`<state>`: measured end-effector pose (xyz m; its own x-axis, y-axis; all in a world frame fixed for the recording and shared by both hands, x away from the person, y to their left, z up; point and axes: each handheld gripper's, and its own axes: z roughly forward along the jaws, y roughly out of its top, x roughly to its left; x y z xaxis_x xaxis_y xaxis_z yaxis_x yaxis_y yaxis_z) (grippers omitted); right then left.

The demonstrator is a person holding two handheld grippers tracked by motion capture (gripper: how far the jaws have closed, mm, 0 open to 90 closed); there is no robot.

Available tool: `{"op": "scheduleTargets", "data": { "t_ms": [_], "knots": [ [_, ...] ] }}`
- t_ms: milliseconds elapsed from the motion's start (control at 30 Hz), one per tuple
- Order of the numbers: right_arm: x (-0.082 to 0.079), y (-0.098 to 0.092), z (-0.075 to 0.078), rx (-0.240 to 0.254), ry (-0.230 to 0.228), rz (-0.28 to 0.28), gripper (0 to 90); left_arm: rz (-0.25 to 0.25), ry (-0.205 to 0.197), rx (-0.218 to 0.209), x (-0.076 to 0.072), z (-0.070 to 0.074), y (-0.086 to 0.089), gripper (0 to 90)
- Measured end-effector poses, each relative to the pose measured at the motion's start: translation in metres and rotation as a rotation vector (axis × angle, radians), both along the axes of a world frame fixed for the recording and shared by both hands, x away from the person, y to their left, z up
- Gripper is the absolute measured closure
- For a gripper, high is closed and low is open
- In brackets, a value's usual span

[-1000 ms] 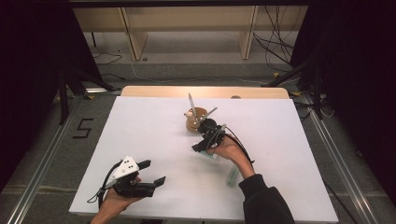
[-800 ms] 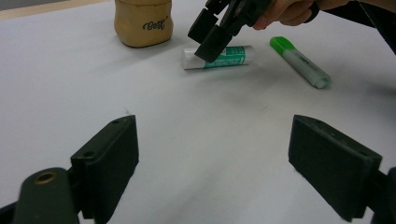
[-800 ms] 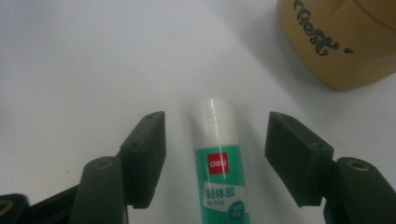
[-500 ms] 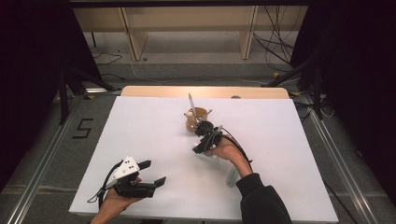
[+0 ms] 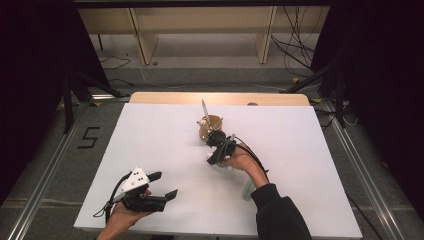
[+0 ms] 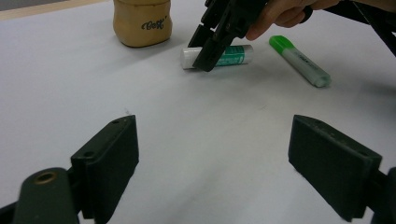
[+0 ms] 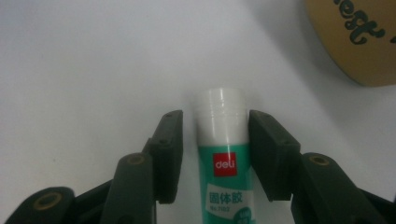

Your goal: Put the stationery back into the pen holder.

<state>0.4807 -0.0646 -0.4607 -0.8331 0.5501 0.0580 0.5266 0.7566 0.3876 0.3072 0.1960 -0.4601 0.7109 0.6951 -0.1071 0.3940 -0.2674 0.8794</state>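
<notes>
A green-and-white glue stick [image 7: 219, 154] lies flat on the white table [image 5: 150, 135], just in front of a tan wooden pot [image 5: 210, 127]. My right gripper [image 7: 215, 121] straddles its white cap end. The jaws have just been closing: the right pad is at the tube, while a thin gap remains at the left pad. From the left gripper view, the right gripper [image 6: 212, 51] tilts down over the glue stick [image 6: 233, 55]. At the near left, my left gripper [image 5: 164, 184] rests wide open with nothing between its jaws.
A green-capped highlighter [image 6: 301, 60] lies near the person's right forearm. The pot [image 6: 142, 23] holds a slim upright tool [image 5: 204, 107]. Dark floor, cables and wooden frame legs lie beyond the table's far edge.
The right gripper's jaws have narrowed around the glue stick, and the gripper has shifted slightly toward it. The left gripper has stayed put.
</notes>
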Motion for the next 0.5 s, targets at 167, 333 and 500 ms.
{"op": "scheduleTargets", "data": {
  "t_ms": [167, 333, 500],
  "knots": [
    [-0.001, 0.008, -0.002, -0.042, -0.013, 0.02, 60.3, -0.003, 0.002, 0.002, 0.0, 0.0, 0.0, 15.9],
    [-0.002, 0.012, -0.001, -0.075, -0.03, 0.017, 64.7, -0.003, 0.001, 0.0, 0.0, 0.0, 0.0, 15.9],
    [-0.001, 0.012, 0.0, -0.078, -0.021, 0.016, 65.3, -0.002, 0.002, 0.0, 0.0, 0.0, 0.0, 15.9]
  ]
}}
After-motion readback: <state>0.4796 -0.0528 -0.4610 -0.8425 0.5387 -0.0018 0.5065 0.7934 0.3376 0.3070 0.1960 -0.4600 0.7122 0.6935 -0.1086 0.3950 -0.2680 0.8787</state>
